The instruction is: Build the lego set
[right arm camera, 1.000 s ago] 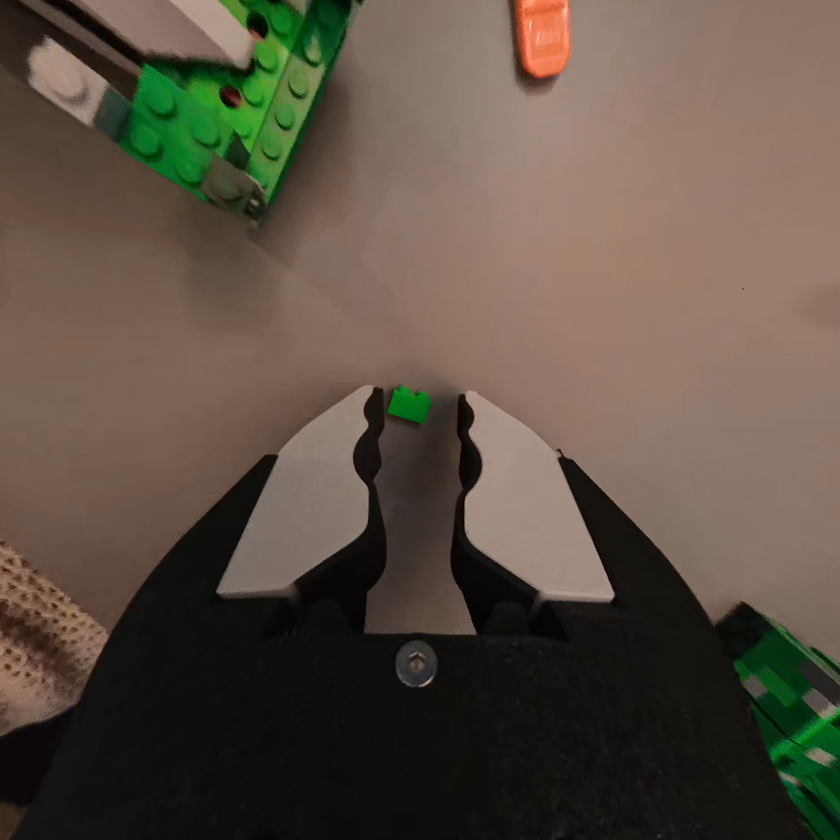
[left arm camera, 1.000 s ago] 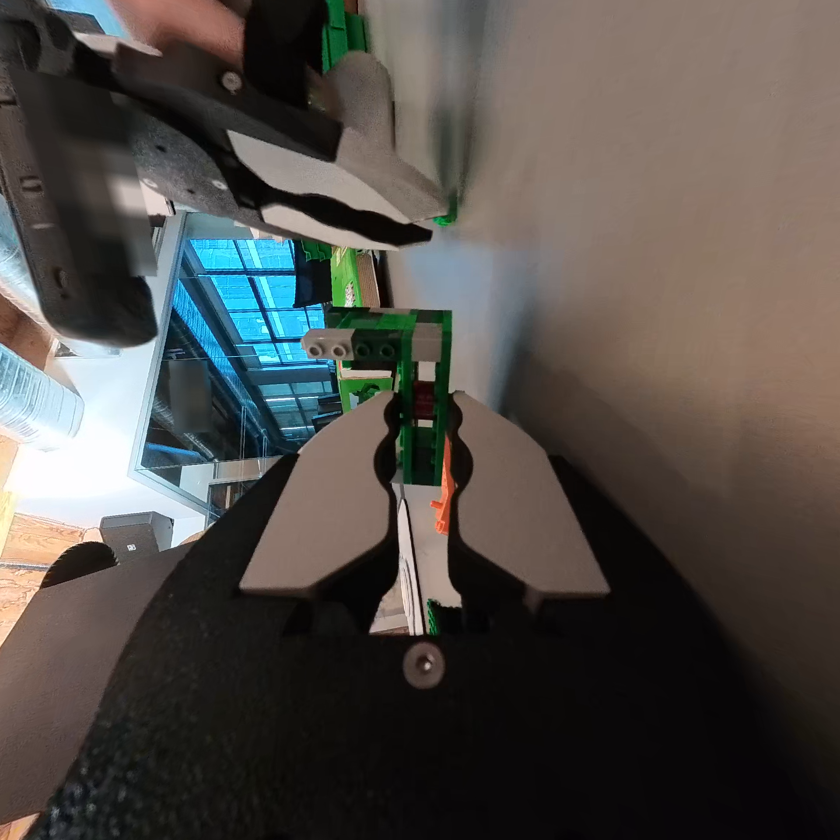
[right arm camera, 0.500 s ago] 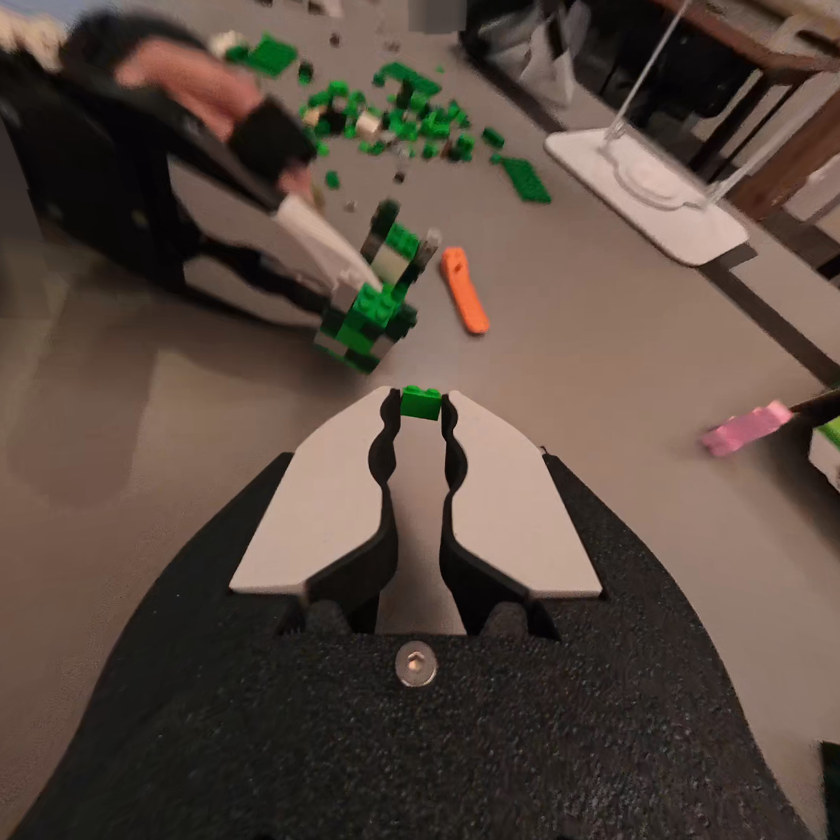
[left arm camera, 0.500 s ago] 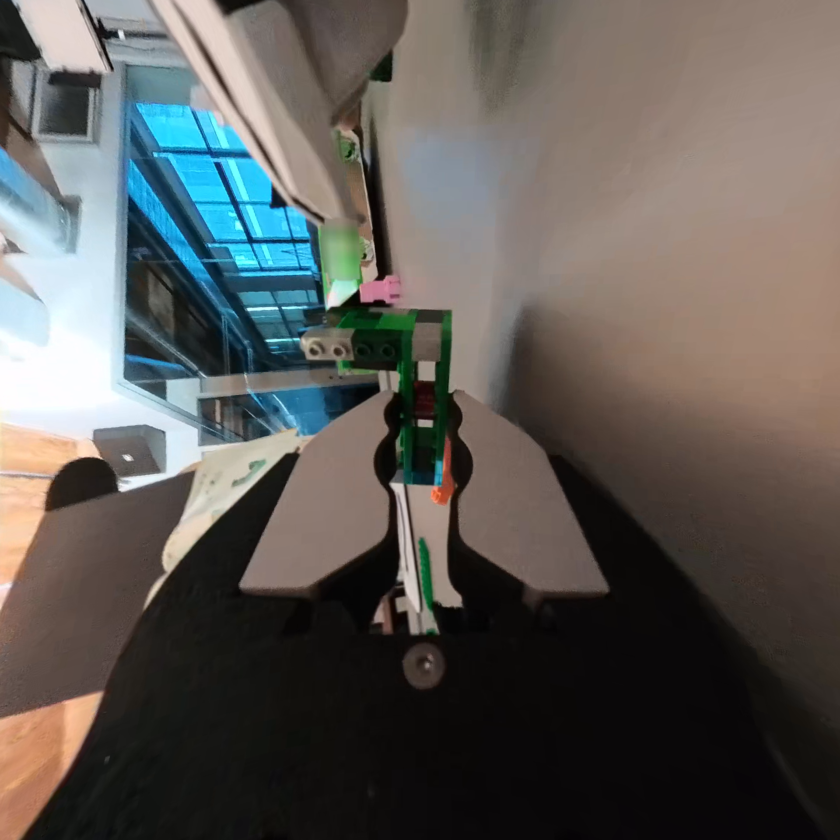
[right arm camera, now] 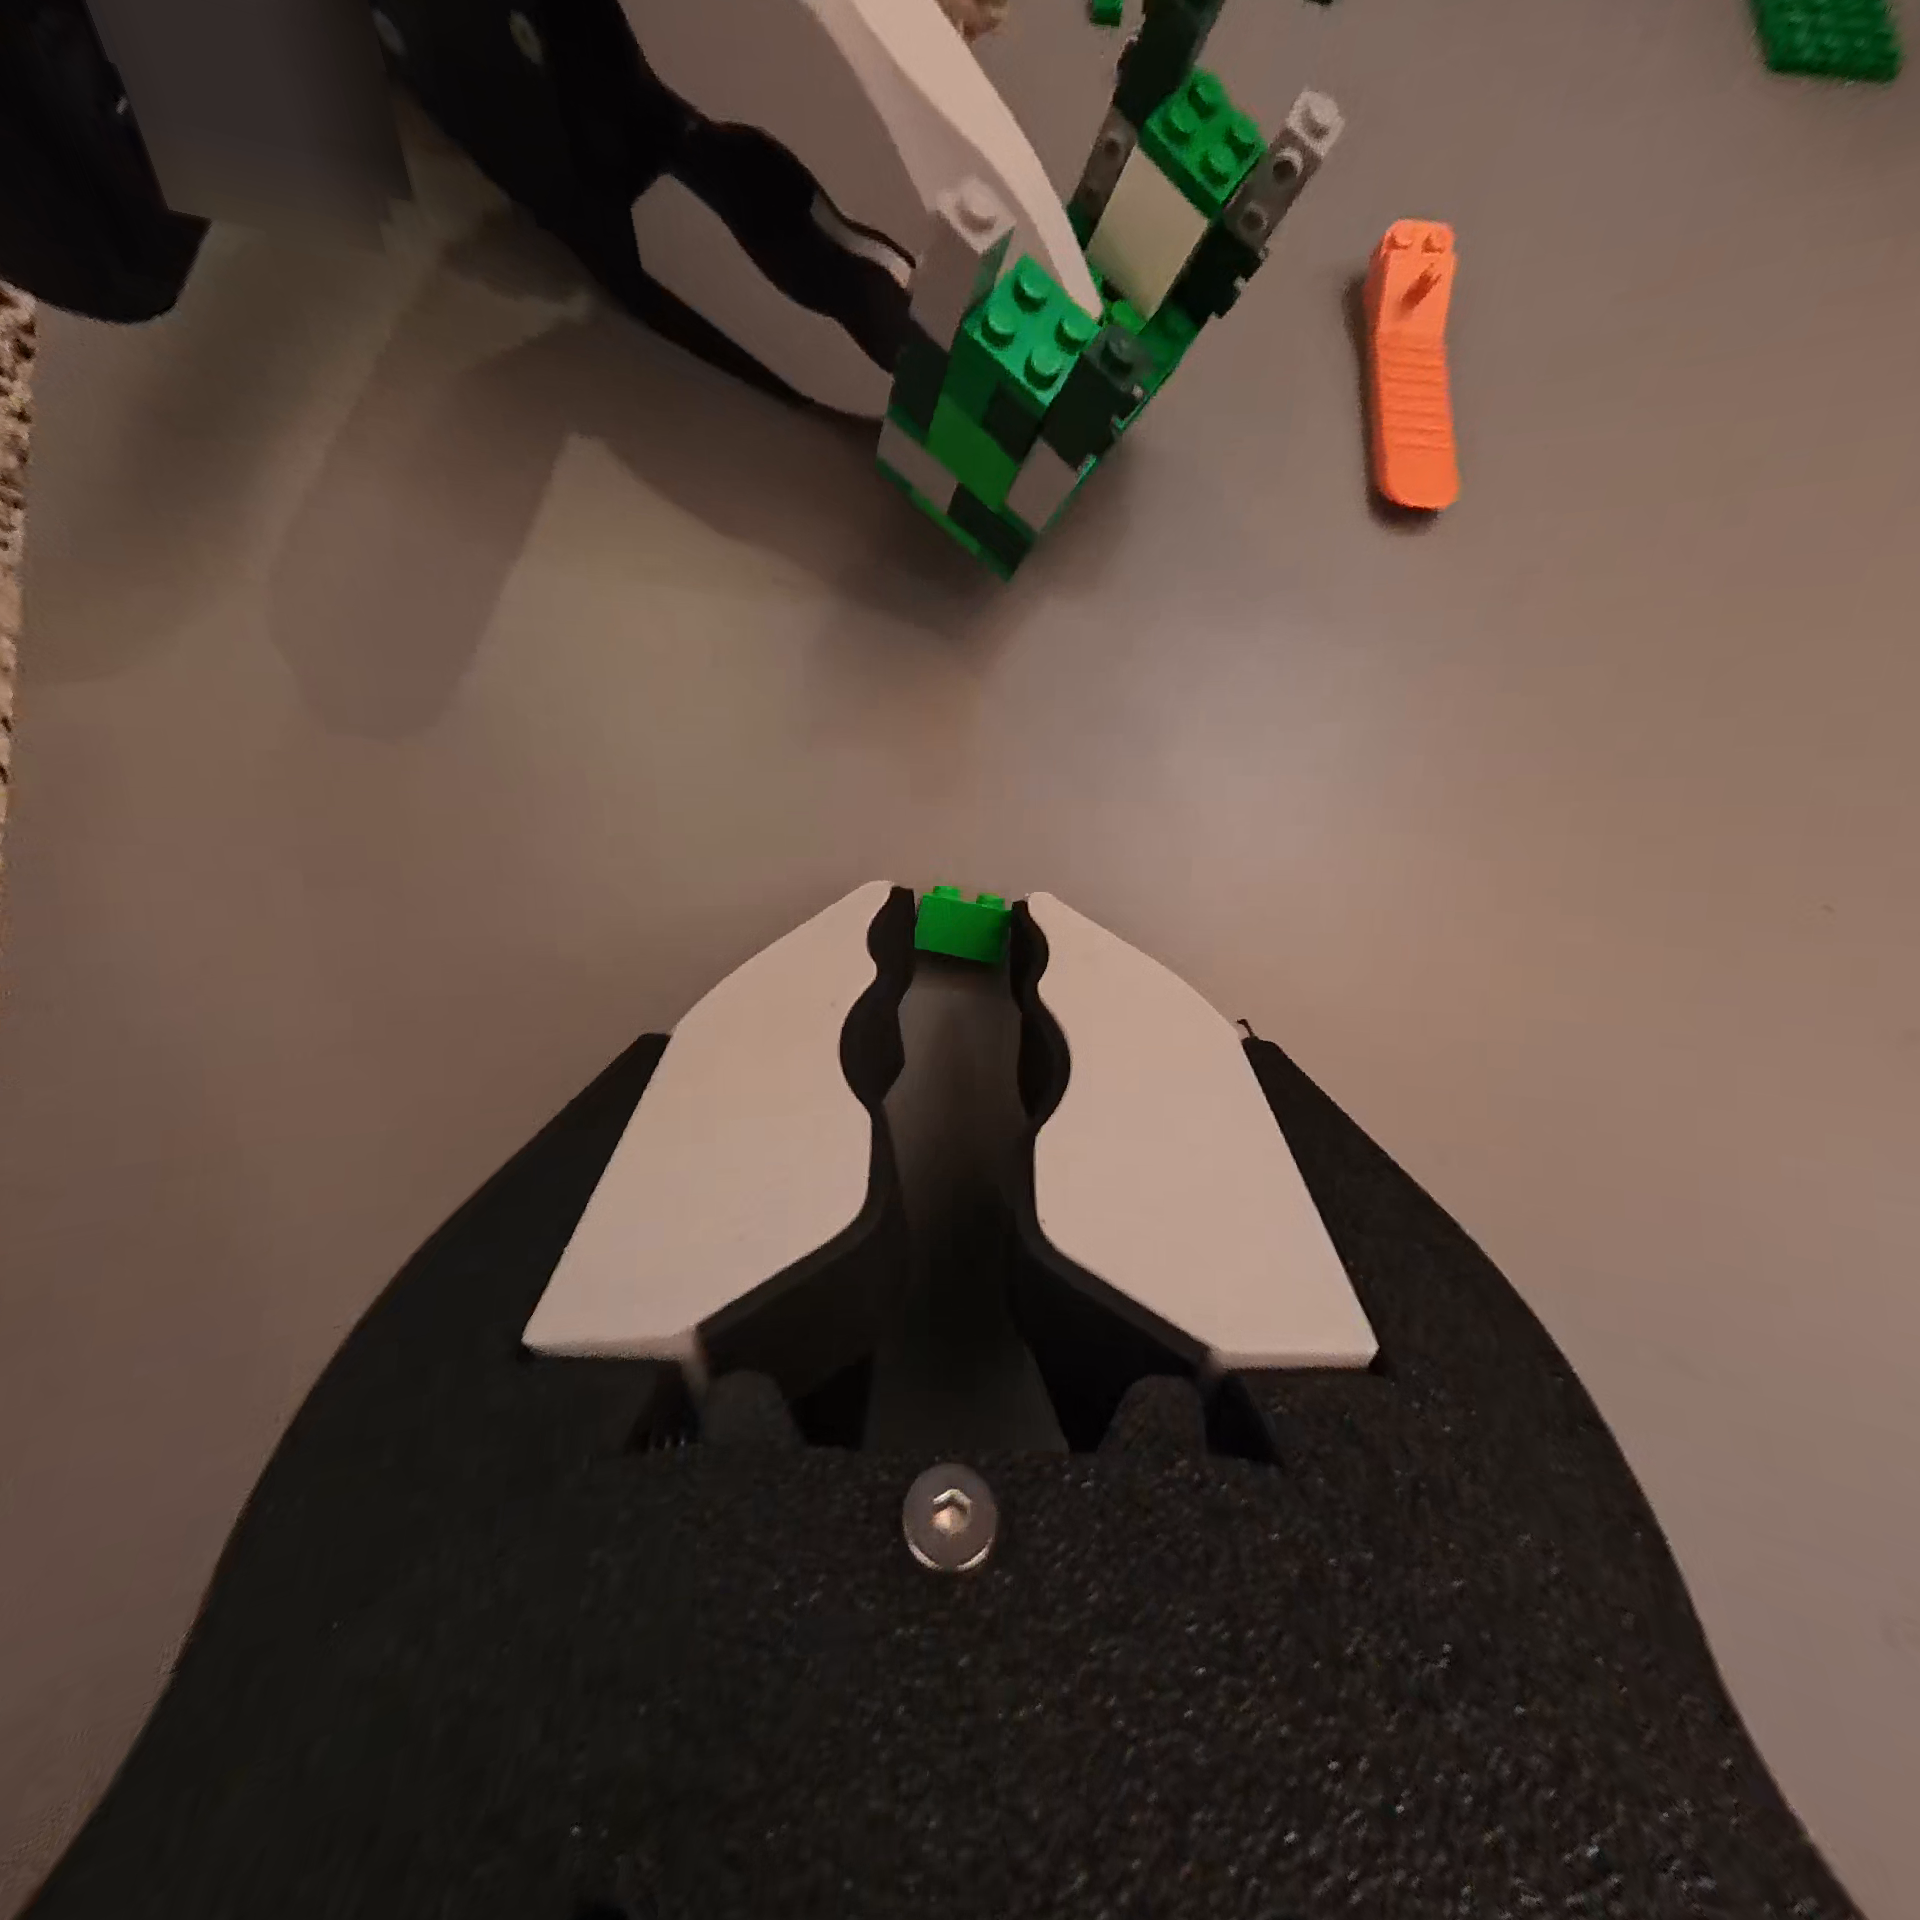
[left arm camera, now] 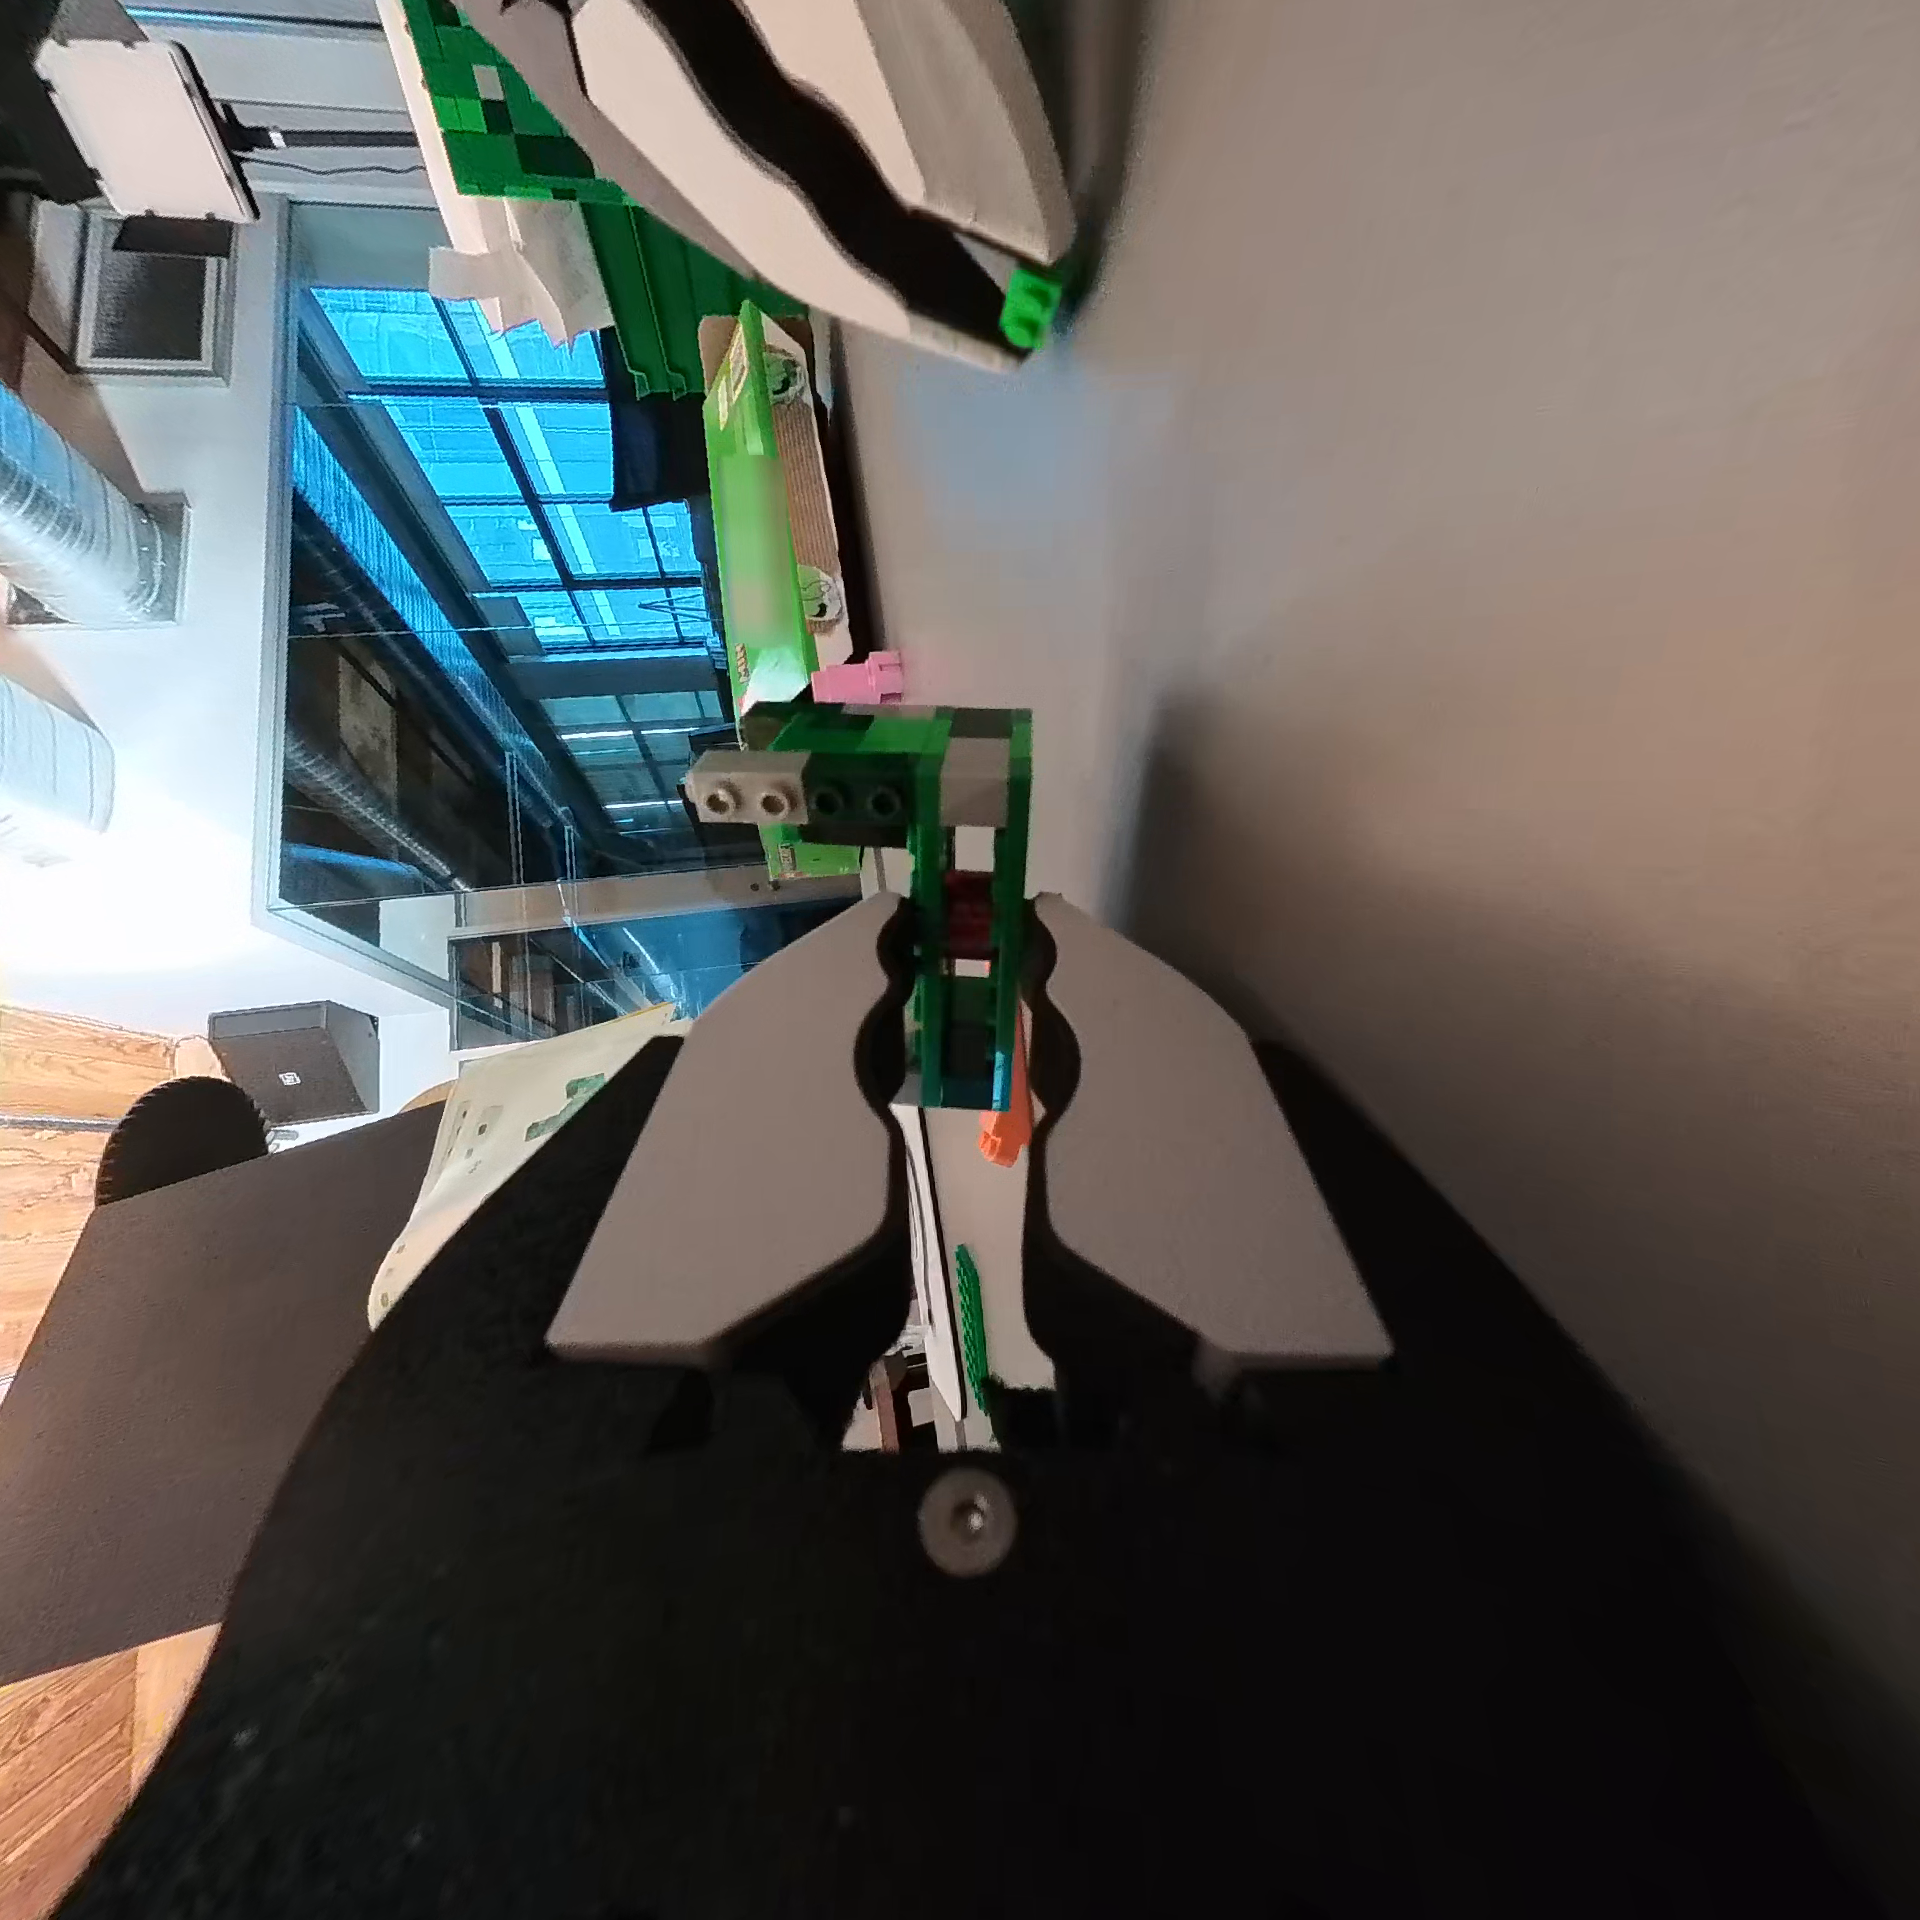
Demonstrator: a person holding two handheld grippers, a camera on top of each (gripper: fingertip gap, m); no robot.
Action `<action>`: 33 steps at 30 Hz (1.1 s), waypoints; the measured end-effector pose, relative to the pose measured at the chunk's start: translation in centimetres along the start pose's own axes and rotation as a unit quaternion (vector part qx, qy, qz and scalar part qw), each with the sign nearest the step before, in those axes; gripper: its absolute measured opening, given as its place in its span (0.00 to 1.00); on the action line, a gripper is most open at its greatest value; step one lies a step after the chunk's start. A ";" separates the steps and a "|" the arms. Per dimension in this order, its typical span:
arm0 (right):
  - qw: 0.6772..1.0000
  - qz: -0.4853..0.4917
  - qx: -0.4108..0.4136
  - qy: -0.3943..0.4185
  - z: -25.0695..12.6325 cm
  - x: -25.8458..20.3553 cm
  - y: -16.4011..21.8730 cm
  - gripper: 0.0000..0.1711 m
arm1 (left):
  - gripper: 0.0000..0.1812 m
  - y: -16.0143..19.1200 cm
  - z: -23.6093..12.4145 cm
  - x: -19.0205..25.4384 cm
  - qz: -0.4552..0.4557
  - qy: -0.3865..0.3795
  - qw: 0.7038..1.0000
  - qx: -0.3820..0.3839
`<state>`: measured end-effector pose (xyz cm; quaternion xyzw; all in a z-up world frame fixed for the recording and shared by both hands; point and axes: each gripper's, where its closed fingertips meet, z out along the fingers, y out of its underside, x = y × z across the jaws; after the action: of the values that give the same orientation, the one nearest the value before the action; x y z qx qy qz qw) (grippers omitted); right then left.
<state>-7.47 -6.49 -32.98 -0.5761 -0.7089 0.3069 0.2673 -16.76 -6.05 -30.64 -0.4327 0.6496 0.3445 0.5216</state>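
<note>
My left gripper (left arm camera: 966, 914) is shut on a green, grey and white lego build (left arm camera: 961, 831), held on its side close to the grey table (left arm camera: 1455, 623). The same build (right arm camera: 1029, 384) shows in the right wrist view at the top centre, with the left gripper's white fingers (right arm camera: 966, 187) on it. My right gripper (right arm camera: 961, 904) is shut on a small bright green brick (right arm camera: 961, 923), held above the table in front of the build. The right gripper and its brick (left arm camera: 1031, 303) also show at the top of the left wrist view.
An orange brick separator (right arm camera: 1413, 374) lies on the table right of the build. A green plate (right arm camera: 1839, 36) lies at the far right edge. In the left wrist view a pink piece (left arm camera: 862, 677), a green box (left arm camera: 769, 520) and a paper booklet (left arm camera: 488, 1122) show. My right fingertips sit around 10 cm from my left ones.
My right gripper closed on the small green brick, lifted it off the table and brought it toward the build. My left gripper kept its hold on the build.
</note>
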 end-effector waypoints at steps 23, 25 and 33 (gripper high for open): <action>0.994 0.061 -0.060 0.067 -0.4 -0.3 0.7 0.10 | 0.11 0.9 0.5 0.7 -0.001 0.053 0.997 -0.051; 0.995 0.036 -0.047 0.081 -0.5 -0.4 0.2 0.10 | 0.11 1.1 0.4 0.7 0.014 0.063 0.995 -0.074; 0.968 -0.117 0.062 0.215 -1.9 -0.2 -3.0 0.09 | 0.25 2.4 -3.2 1.2 -0.052 0.162 0.972 -0.164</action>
<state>-7.97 -6.88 -29.51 -0.5236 -0.6771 0.1855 0.4827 -20.29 -8.24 -31.12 -0.5953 0.6370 0.3439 0.3487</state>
